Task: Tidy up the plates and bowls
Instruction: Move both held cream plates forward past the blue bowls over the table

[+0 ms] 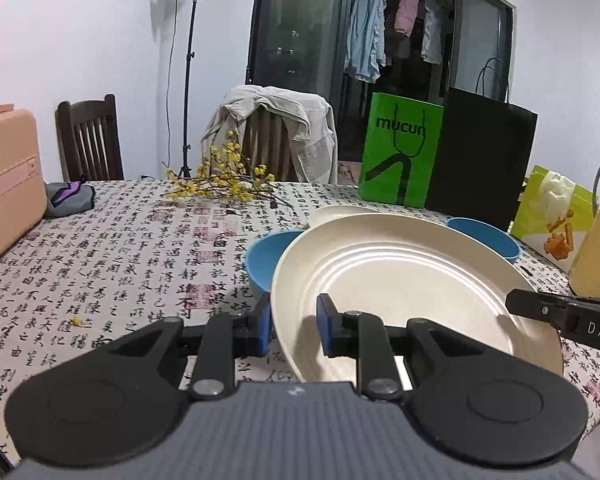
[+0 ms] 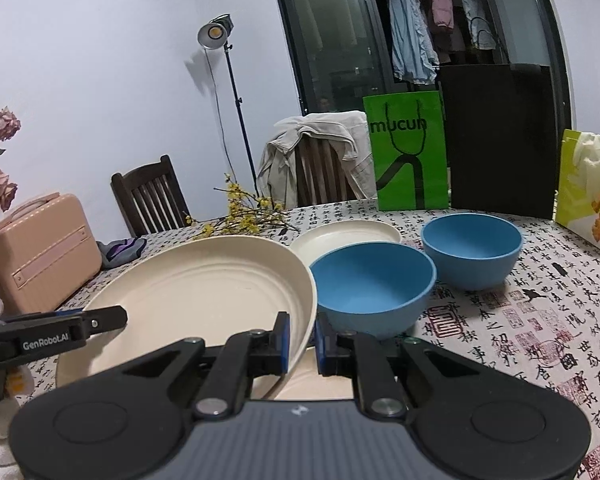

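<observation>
My left fingers [image 1: 293, 322] grip the big plate [image 1: 400, 280] at its 9 o'clock rim, and my right fingers [image 2: 301, 338] pinch the 3 o'clock rim. The plate hangs tilted above the desk [image 2: 540, 312]. The small plate [image 2: 346, 236] lies at 12 o'clock, behind the two blue bowls [image 2: 372, 284], about equally near both hands.

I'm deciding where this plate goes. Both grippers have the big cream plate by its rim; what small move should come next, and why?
Probably carry the large cream plate toward the smaller cream plate behind it. The left gripper and right gripper each pinch opposite rims, the plate tilts above the tablecloth, and the near blue bowl sits close beside it.
</observation>
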